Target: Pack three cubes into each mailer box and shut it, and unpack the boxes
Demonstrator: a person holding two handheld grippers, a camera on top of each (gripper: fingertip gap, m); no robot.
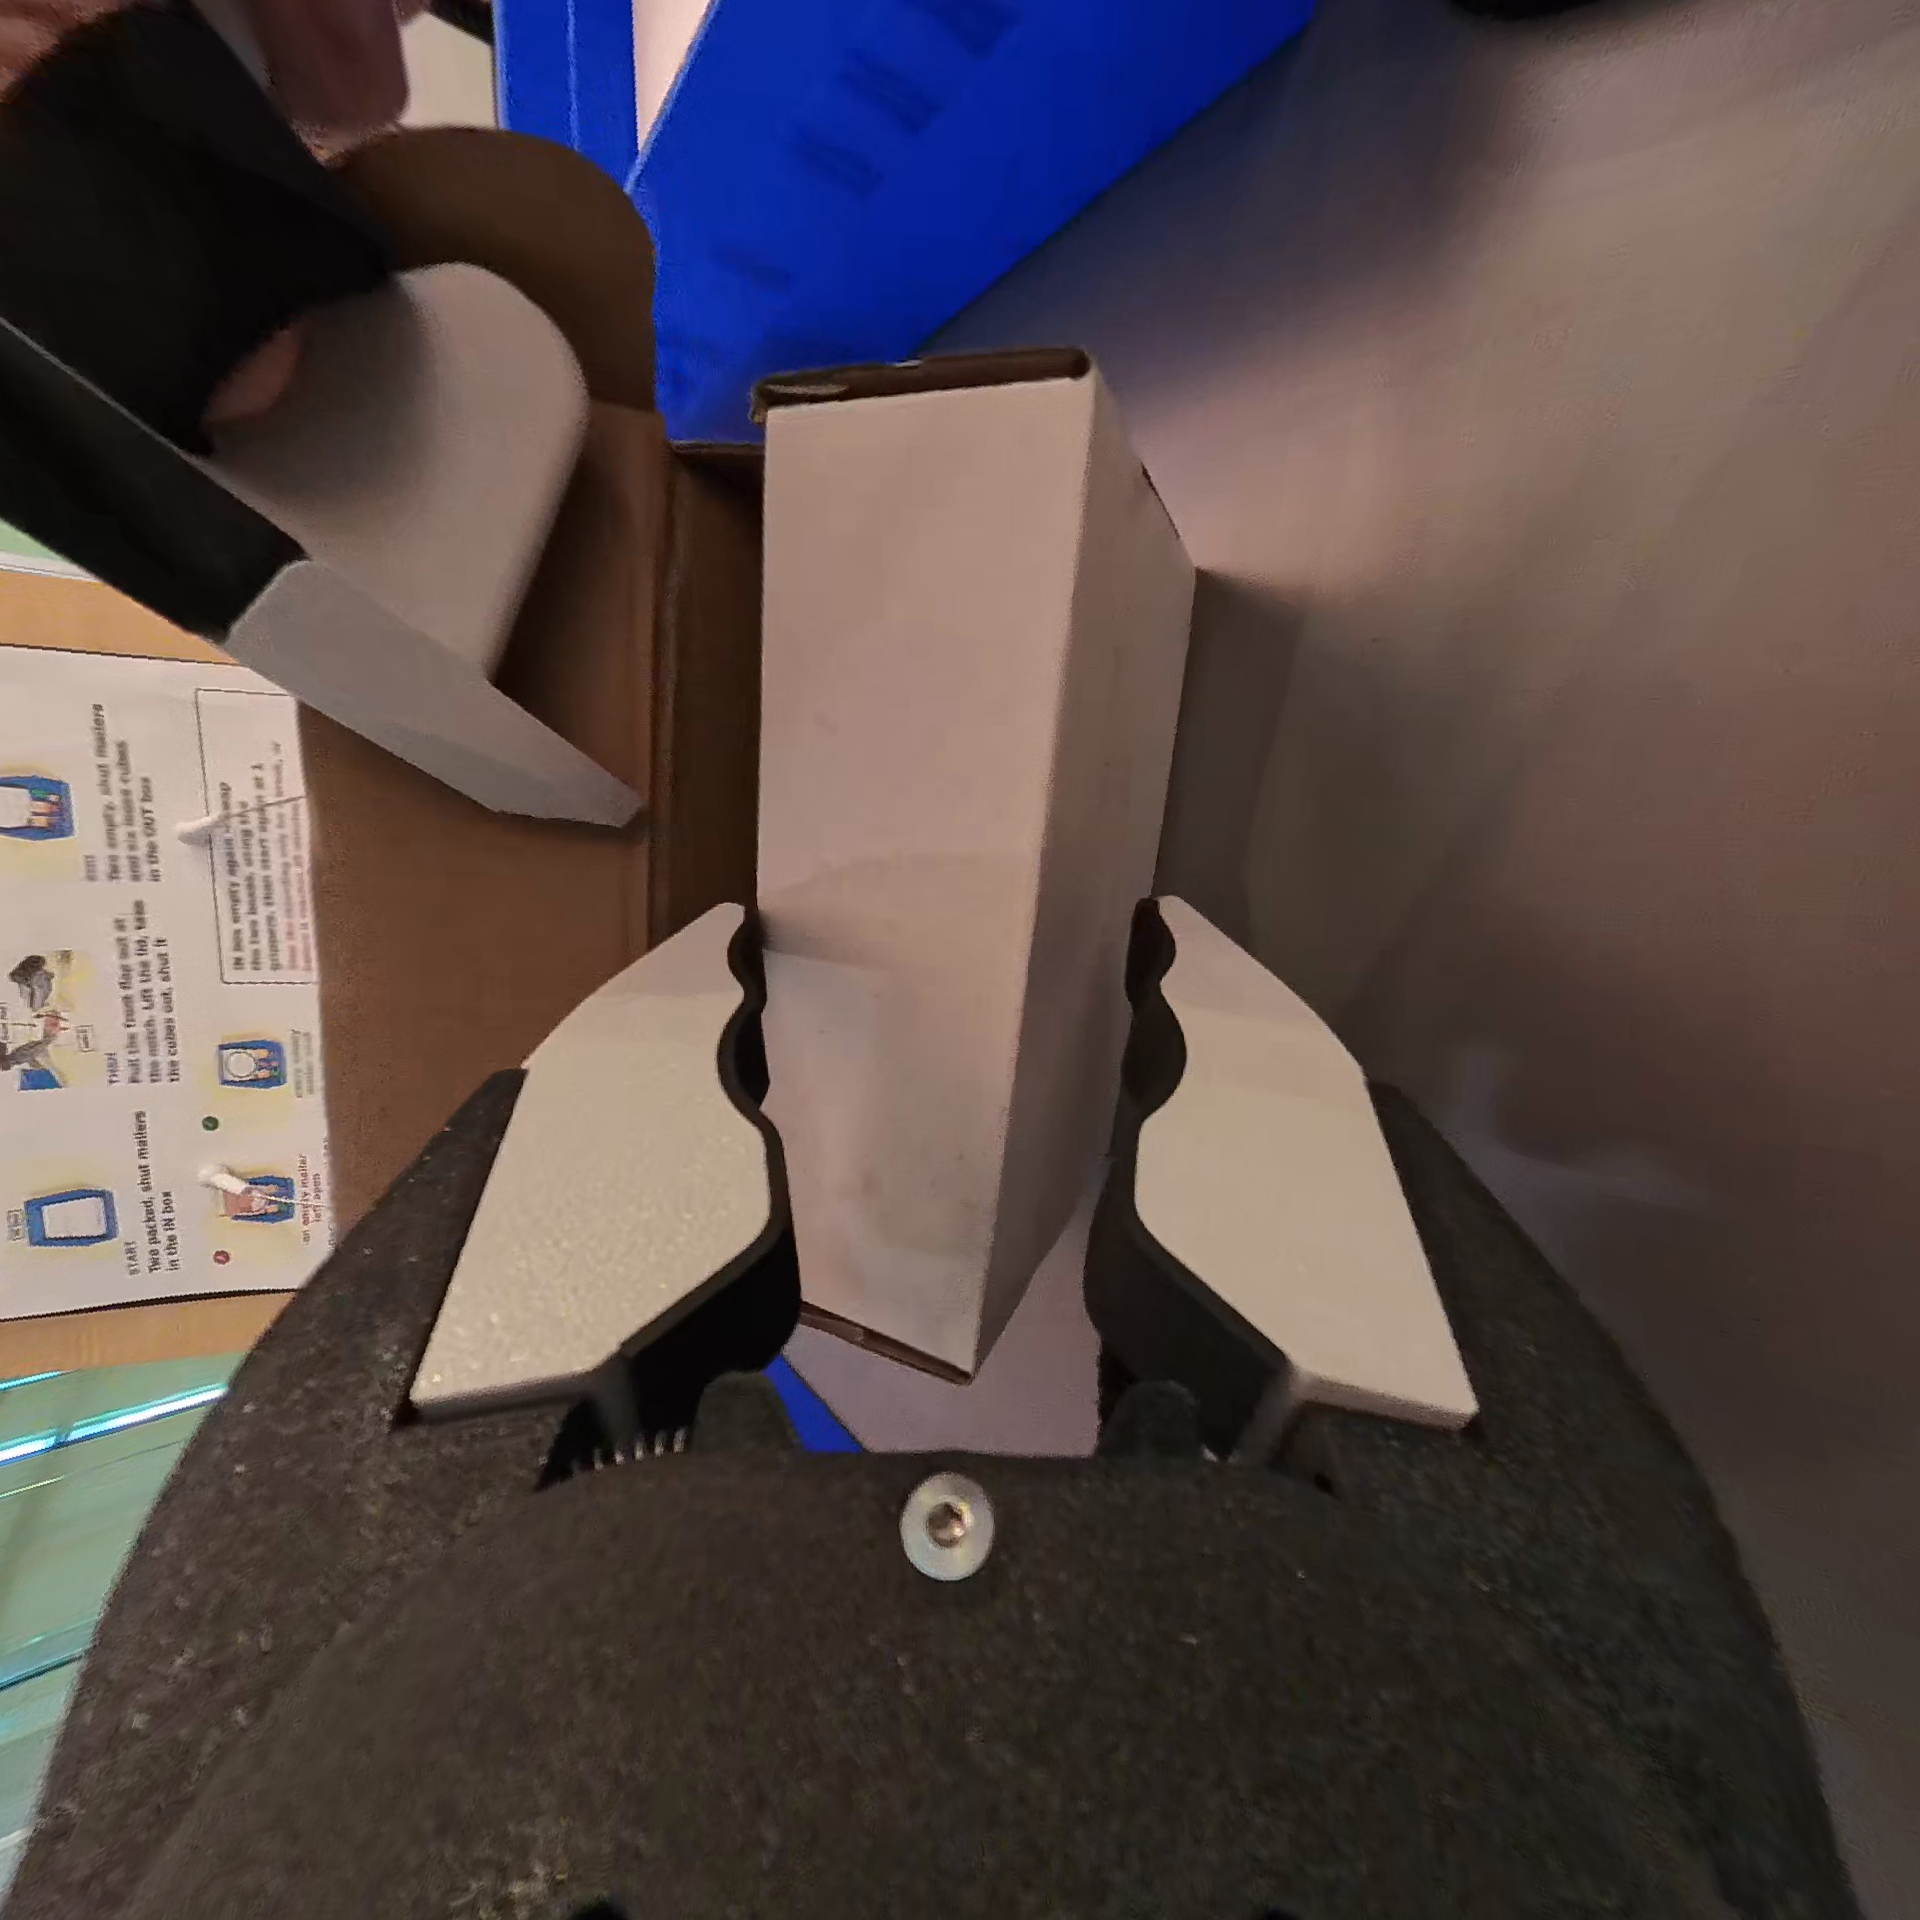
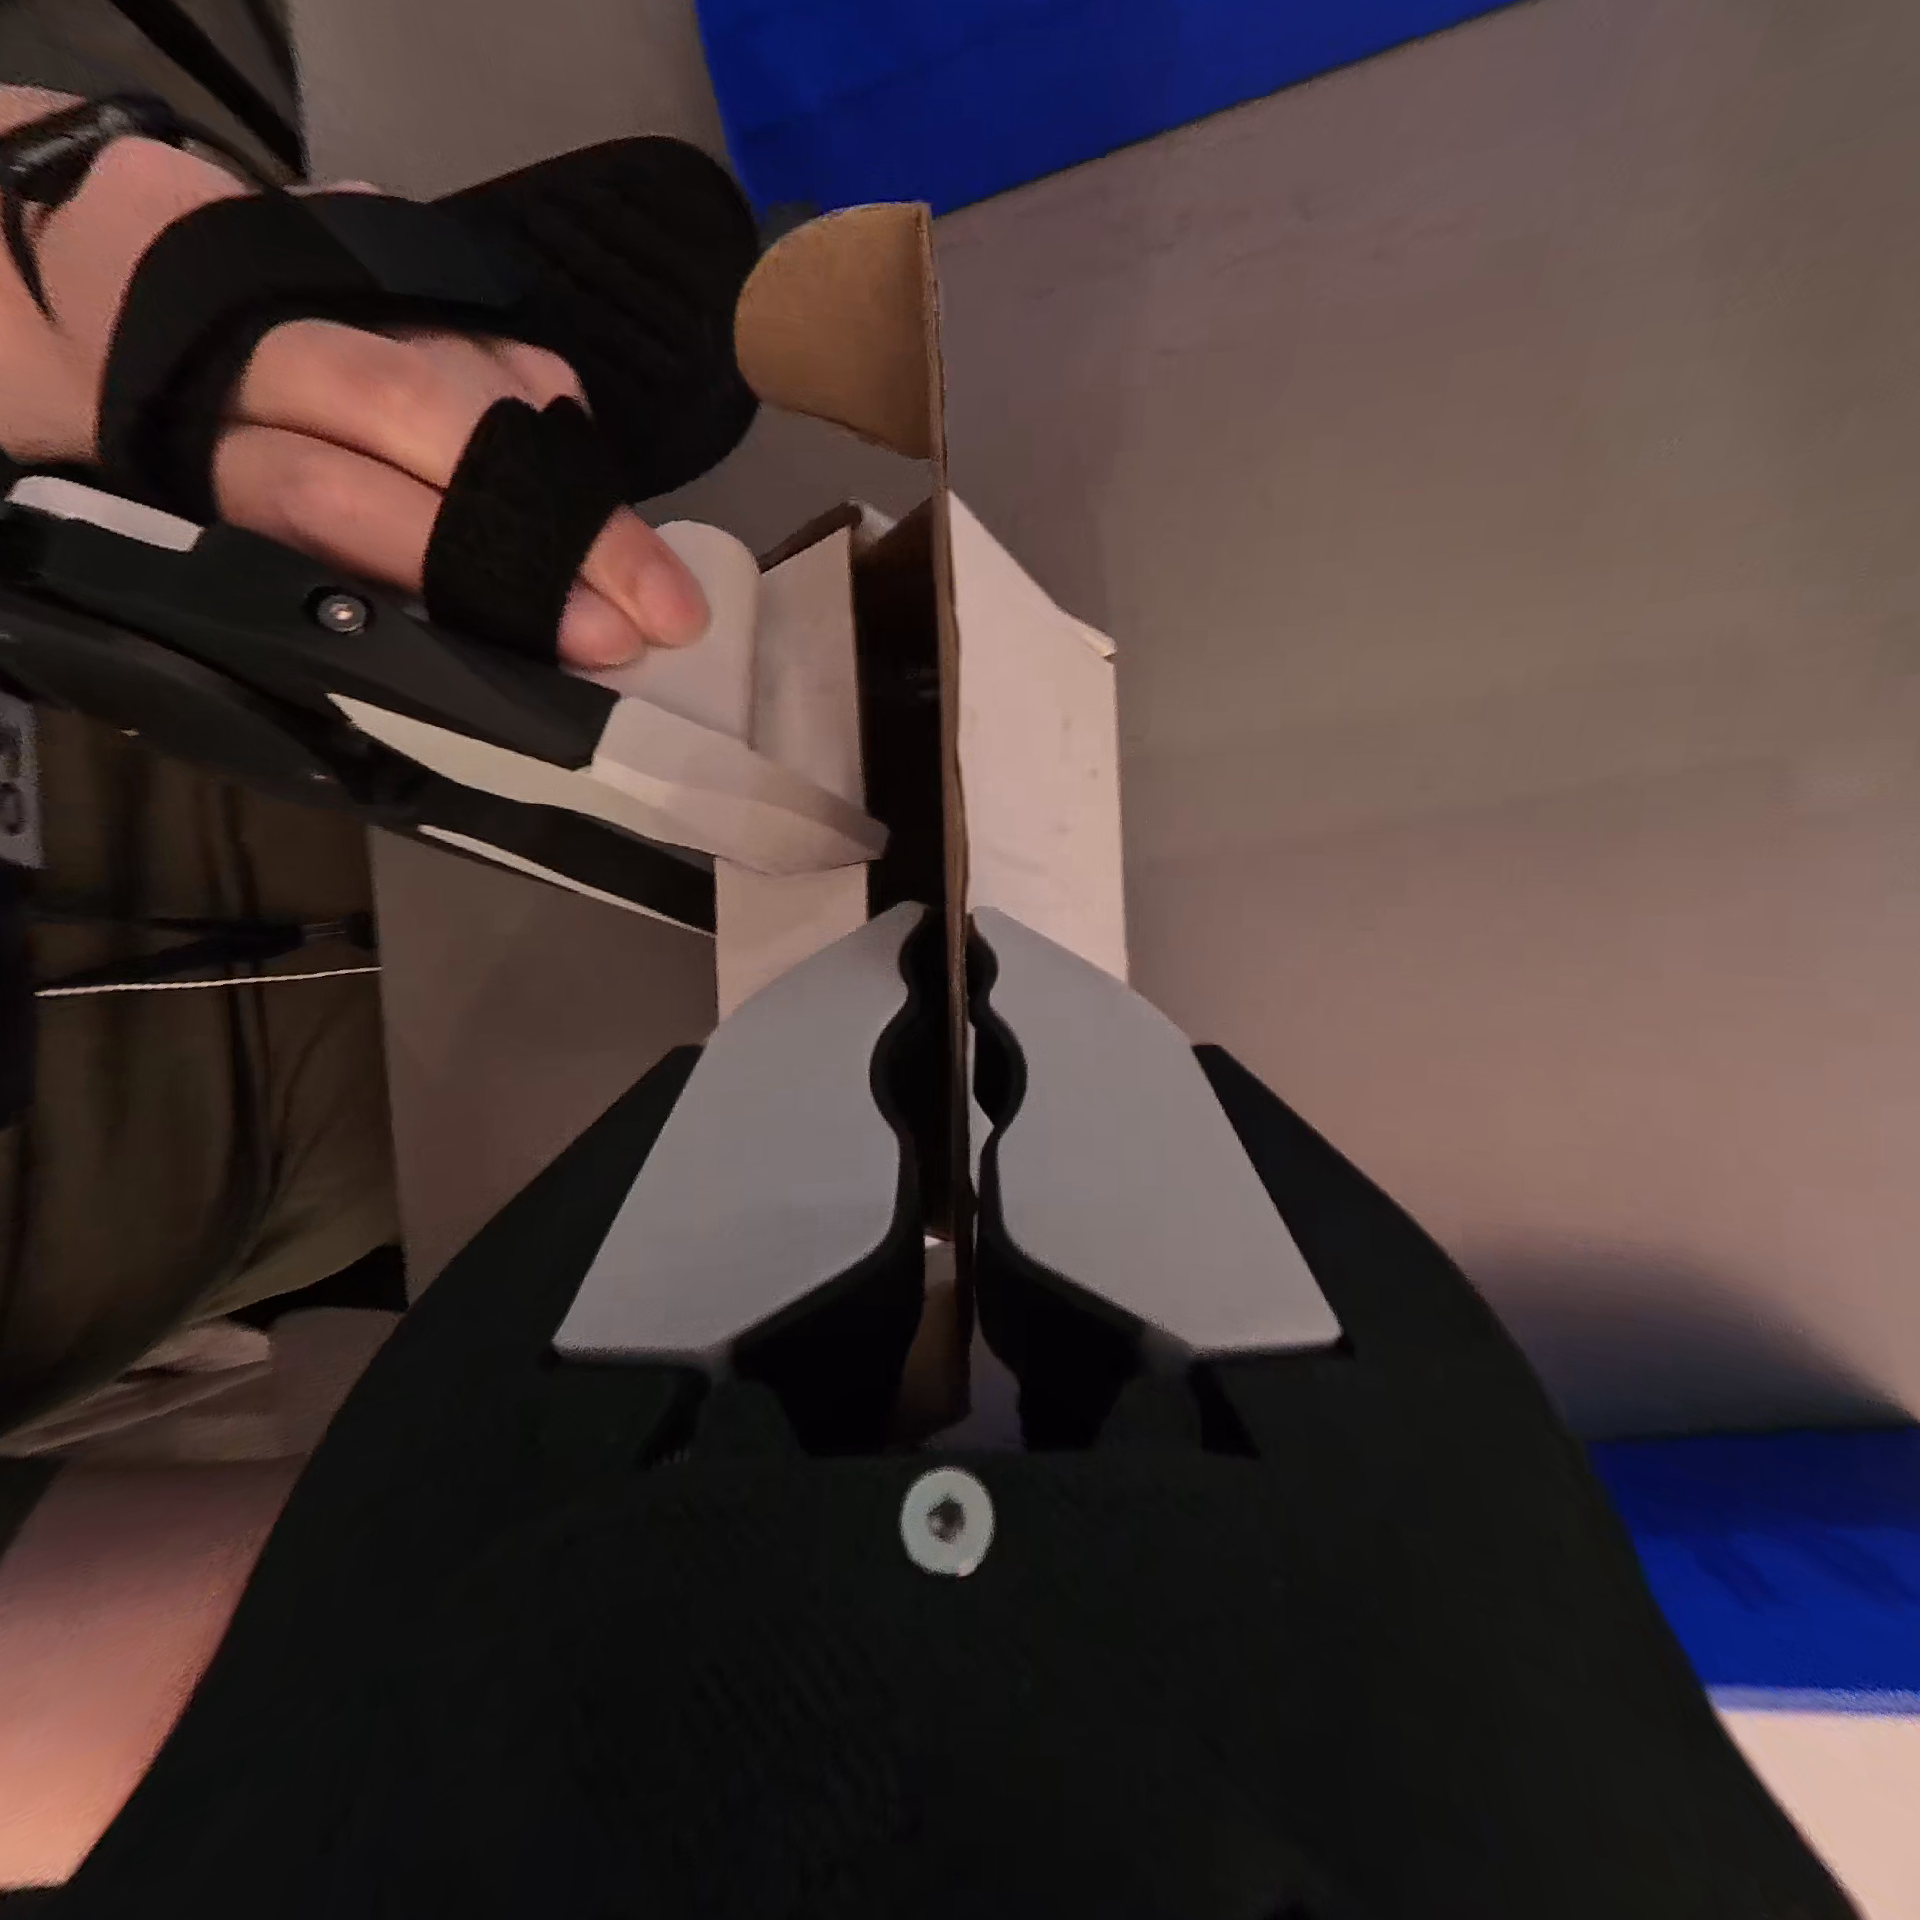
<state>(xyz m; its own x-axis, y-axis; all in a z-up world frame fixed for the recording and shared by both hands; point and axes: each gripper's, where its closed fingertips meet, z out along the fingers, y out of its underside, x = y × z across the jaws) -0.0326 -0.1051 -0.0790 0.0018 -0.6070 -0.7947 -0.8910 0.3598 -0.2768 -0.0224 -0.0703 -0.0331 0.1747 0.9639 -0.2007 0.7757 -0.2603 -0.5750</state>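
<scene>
between both grippers, the left gripper [image 1: 945, 935] straddles the mailer box [image 1: 966, 831] wall; the right gripper [image 2: 948, 930] pinches its lid.

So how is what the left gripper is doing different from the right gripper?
The left gripper is spread wide around the white wall of the mailer box, with a gap at one finger; the right gripper is squeezed tight. The left gripper straddles a thick folded wall; the right gripper pinches the thin brown lid flap edge-on. Both have pale fingers on black bodies and work the same box.
</scene>
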